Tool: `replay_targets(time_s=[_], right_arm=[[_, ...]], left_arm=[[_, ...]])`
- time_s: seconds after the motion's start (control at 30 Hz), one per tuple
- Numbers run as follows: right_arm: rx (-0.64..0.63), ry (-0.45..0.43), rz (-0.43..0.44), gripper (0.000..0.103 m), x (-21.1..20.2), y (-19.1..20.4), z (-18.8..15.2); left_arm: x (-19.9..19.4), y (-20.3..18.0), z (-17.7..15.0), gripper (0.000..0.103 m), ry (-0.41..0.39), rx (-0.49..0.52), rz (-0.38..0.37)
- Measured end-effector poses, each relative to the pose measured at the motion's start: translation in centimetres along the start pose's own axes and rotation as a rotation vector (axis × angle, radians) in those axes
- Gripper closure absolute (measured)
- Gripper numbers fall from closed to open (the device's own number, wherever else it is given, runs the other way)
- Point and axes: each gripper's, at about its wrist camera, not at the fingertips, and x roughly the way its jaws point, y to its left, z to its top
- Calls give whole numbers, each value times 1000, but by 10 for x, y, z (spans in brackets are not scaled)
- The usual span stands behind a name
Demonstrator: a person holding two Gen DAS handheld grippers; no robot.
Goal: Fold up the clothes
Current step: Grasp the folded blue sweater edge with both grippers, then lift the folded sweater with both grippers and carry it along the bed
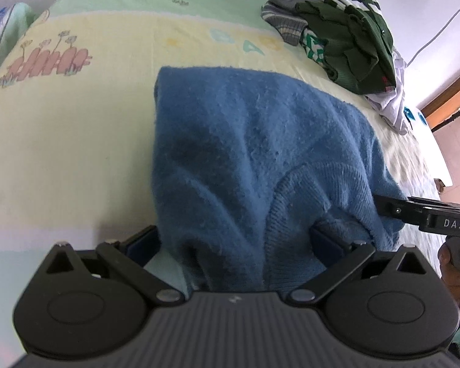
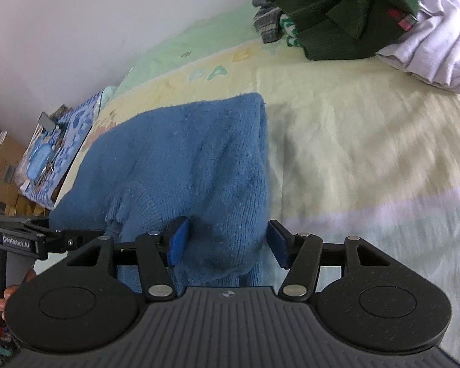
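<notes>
A blue knitted sweater [image 1: 245, 141] lies folded on the bed, its near edge bunched between my grippers. My left gripper [image 1: 236, 242] is open wide, one finger on each side of the sweater's near edge, the fabric lying loose between them. My right gripper [image 2: 227, 242] is also open, its blue pads [image 2: 178, 240] standing apart on either side of the sweater's [image 2: 193, 159] near right corner, not pinching it. Each gripper shows at the edge of the other's view: the right one [image 1: 426, 214] and the left one [image 2: 46, 239].
The bed sheet [image 1: 76, 153] is yellow and green with cartoon prints. A pile of green, grey and white clothes [image 1: 346, 36] lies at the far right, and shows in the right wrist view [image 2: 368, 12]. A blue patterned pillow [image 2: 55, 153] lies at the left. A white wall runs behind.
</notes>
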Motion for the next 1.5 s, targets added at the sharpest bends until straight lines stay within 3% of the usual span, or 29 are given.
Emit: replay_targets(time_s=[0.27, 0.63, 1.13, 1.5], right_arm=[[-34, 41, 29, 50, 3, 2, 3], [-70, 69, 51, 47, 5, 2, 6], [-68, 45, 58, 47, 3, 1, 2], [-64, 18, 66, 47, 2, -1, -2]], left_arm=[[0, -4, -3, 1, -18, 19, 13], [-2, 22, 12, 1, 50, -101, -177], [4, 19, 20, 4, 55, -49, -166], [8, -7, 13, 1, 8, 28, -32]])
